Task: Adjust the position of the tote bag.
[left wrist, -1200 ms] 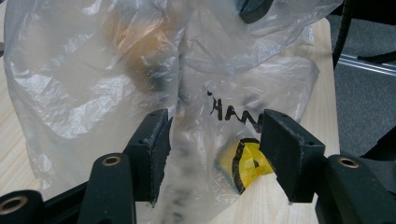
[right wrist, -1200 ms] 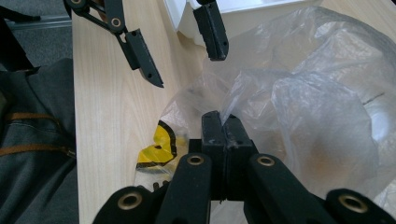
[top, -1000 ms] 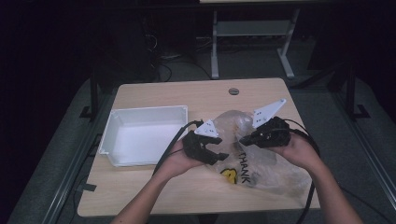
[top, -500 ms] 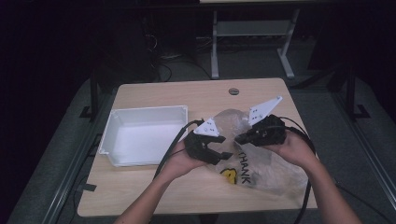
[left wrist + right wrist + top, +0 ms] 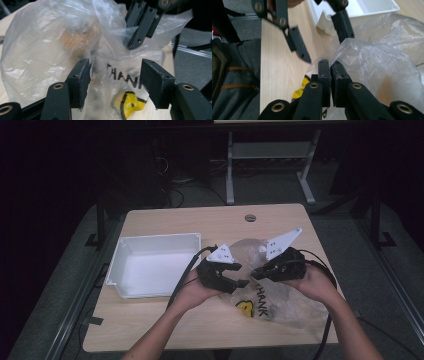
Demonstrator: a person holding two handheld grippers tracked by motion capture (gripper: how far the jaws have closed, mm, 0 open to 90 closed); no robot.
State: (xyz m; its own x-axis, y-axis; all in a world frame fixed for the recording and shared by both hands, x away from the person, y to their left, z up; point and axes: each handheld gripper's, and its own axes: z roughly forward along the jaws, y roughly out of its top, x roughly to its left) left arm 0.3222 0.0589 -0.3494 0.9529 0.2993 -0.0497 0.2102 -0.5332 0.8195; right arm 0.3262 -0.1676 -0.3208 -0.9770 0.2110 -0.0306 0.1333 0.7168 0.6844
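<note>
The right gripper (image 5: 330,68) pinches a fold of the bag (image 5: 280,295). The left gripper (image 5: 115,82) gapes wide before it, beside a white bin (image 5: 150,242).

1. The clear plastic bag (image 5: 75,45) bears black hand-style lettering reading "THAN", cut off by a fold, at lower centre of the left gripper view.
2. In the high view the same print reads "THANK", beside a yellow-and-black smiley mark (image 5: 244,308).

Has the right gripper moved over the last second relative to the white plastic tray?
Yes. The right gripper has edged slightly leftward, toward the white plastic tray, fingers shut on the clear plastic bag.
</note>
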